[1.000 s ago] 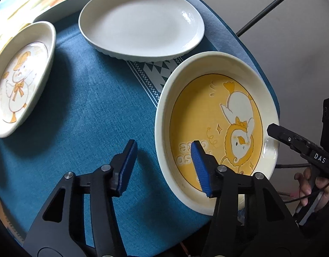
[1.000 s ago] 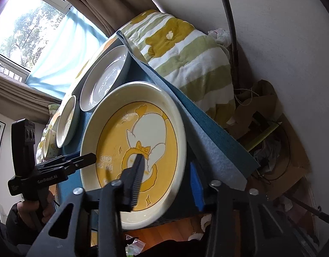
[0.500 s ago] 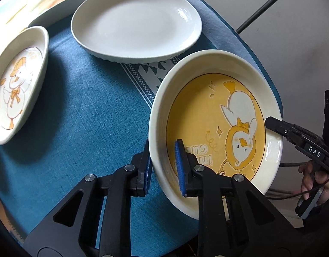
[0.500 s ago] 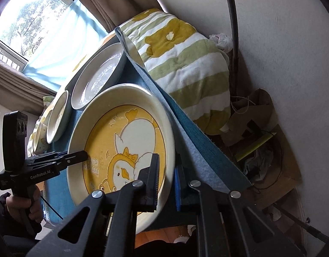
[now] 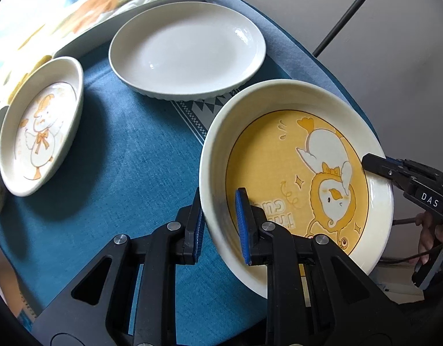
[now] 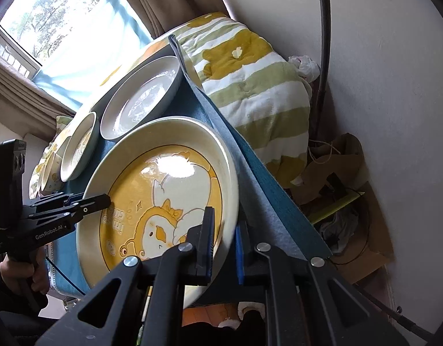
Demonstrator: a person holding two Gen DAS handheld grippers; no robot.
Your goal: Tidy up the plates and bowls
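Note:
A large yellow duck plate (image 5: 282, 155) is held between both grippers, lifted and tilted above the blue tablecloth (image 5: 129, 167). My left gripper (image 5: 220, 225) is shut on its near rim. My right gripper (image 6: 224, 242) is shut on the opposite rim; it also shows in the left wrist view (image 5: 377, 167). The plate also shows in the right wrist view (image 6: 164, 190). A plain white oval plate (image 5: 187, 49) lies beyond. A small white duck plate (image 5: 40, 127) lies at the left.
A white tray edge (image 5: 129, 23) runs behind the white plate. A green striped quilt (image 6: 250, 86) lies past the table's far edge. Cardboard and clutter (image 6: 336, 187) sit on the floor by the wall. More small dishes (image 6: 51, 170) stand at the far left.
Both grippers closed from open onto opposite rims of the yellow duck plate. The plate has since come up off the cloth and tilted.

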